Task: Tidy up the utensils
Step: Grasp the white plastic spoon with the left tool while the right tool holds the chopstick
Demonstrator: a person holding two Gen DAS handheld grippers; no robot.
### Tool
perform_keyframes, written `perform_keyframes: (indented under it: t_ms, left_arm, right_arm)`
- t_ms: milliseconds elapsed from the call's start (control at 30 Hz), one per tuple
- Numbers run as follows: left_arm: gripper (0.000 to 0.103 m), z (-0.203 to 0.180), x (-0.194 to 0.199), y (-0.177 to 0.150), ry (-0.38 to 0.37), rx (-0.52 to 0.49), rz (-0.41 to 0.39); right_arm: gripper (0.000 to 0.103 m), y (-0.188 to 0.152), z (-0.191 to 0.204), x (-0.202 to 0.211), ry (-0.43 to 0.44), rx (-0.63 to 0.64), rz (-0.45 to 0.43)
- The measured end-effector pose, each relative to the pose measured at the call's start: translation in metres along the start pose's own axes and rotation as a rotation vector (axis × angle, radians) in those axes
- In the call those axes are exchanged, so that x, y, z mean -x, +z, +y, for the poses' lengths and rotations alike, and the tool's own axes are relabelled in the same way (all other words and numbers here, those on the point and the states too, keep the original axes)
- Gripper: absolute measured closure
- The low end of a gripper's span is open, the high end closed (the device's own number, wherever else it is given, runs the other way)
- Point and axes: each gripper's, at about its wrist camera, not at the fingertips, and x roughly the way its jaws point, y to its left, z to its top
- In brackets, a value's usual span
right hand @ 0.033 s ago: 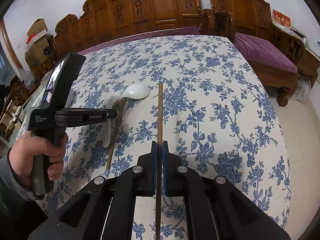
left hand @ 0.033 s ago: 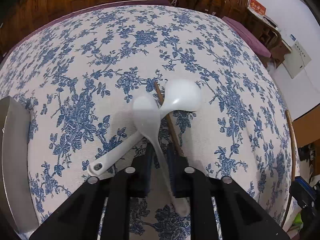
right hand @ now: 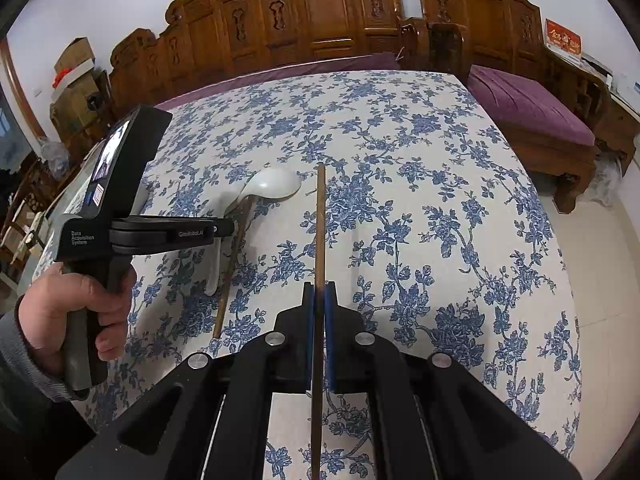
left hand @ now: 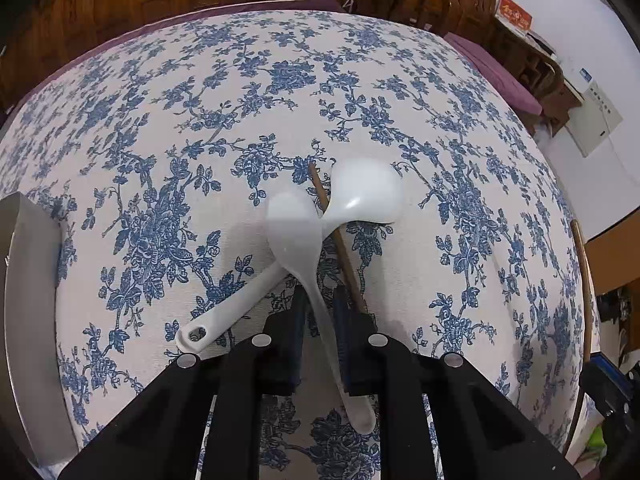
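Note:
My left gripper is shut on the handle of a white spoon and holds it above the floral tablecloth. A second white spoon lies on the cloth beneath, its handle running to the lower left, with a brown chopstick lying across it. My right gripper is shut on another brown chopstick, which points forward over the table. In the right wrist view the left gripper sits at the left, over the lying spoon and chopstick.
A metal container stands at the table's left edge. The held chopstick shows at the right in the left wrist view. Carved wooden chairs and a purple-cushioned bench stand beyond the table.

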Motion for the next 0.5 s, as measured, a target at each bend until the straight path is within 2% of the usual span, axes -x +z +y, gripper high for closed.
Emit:
perform_keyframes:
  t_ms: [67, 300, 500]
  left_arm:
    - [0.096, 0.0, 0.001, -0.001, -0.004, -0.004, -0.002]
    - [0.096, 0.0, 0.016, -0.007, 0.001, -0.026, -0.017]
    - [0.096, 0.006, 0.039, -0.008, 0.01, -0.041, -0.061]
  right_arm:
    - [0.097, 0.0, 0.0, -0.001, 0.0, 0.0, 0.002]
    - [0.097, -0.002, 0.003, -0.002, 0.01, 0.001, 0.006]
    - [0.097, -0.001, 0.014, 0.002, 0.033, 0.019, -0.008]
